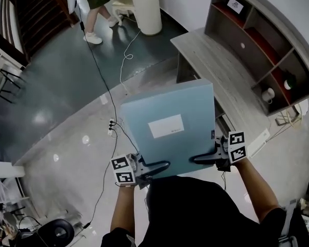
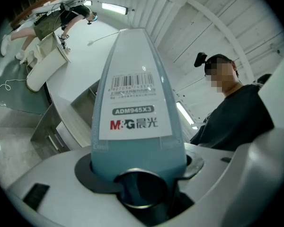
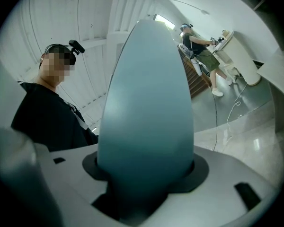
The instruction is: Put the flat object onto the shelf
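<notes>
**Asker:** What is lying around you right now?

**Me:** A grey wooden surface [image 1: 216, 60] is running along the front of the shelf [image 1: 212, 14], off to my front right. It is sitting between me and the shelf's compartments. One of those is holding a white mug [image 1: 268, 94]. A black cable [image 1: 100, 81] is trailing across the floor to a power strip [image 1: 112, 126] just left of my load. Farther off, a person [image 1: 95, 9] is standing by a white column [image 1: 147, 6].

**Asker:** And the flat object?

**Me:** I am carrying the pale blue file box [image 1: 167, 125] flat in front of me, over the floor, near the surface's near end. The left hand-held gripper [image 1: 157, 167] is clamping its near left corner. The right hand-held gripper [image 1: 198, 159] is clamping the near right edge. Both sets of jaws are standing wide around the box's thickness.

**Asker:** Are the views differing?

**Me:** The head view is showing a white label [image 1: 166, 126] on the top face. The left gripper view is showing the spine with a barcode sticker [image 2: 132, 86]. The right gripper view is showing only a plain blue edge.

**Asker:** Your arms?

**Me:** My left forearm [image 1: 122, 210] and right forearm [image 1: 257, 184] are reaching forward, and the grippers are pointing level.
</notes>
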A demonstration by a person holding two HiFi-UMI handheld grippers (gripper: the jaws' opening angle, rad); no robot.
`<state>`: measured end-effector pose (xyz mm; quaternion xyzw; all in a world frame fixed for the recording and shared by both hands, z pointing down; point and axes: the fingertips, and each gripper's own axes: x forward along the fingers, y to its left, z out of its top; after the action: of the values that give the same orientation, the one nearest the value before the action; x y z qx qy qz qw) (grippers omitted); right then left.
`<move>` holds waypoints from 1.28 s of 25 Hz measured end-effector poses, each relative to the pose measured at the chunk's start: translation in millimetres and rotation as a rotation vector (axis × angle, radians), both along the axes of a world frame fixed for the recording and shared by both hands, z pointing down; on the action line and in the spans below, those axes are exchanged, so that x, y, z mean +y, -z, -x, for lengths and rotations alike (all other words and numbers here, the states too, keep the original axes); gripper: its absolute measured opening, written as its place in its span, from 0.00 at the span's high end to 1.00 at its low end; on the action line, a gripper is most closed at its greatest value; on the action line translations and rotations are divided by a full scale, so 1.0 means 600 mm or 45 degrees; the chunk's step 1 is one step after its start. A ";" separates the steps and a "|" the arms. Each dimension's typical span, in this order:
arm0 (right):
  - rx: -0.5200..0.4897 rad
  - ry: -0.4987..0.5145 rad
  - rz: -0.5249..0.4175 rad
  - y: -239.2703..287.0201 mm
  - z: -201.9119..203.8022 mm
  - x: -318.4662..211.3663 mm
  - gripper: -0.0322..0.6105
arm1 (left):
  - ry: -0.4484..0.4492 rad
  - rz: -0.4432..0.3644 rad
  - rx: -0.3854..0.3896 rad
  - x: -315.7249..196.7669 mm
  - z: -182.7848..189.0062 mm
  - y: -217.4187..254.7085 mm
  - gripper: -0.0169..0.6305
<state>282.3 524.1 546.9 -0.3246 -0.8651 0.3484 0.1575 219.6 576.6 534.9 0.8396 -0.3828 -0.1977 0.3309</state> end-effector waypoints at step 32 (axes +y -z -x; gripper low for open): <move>0.067 -0.065 -0.063 0.017 0.490 -0.116 0.52 | -0.025 -0.067 0.055 -0.119 0.497 0.013 0.53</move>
<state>-11.7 454.4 536.9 -0.2890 -0.8770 0.3393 0.1793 -78.8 505.5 527.1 0.8472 -0.3619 -0.2225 0.3190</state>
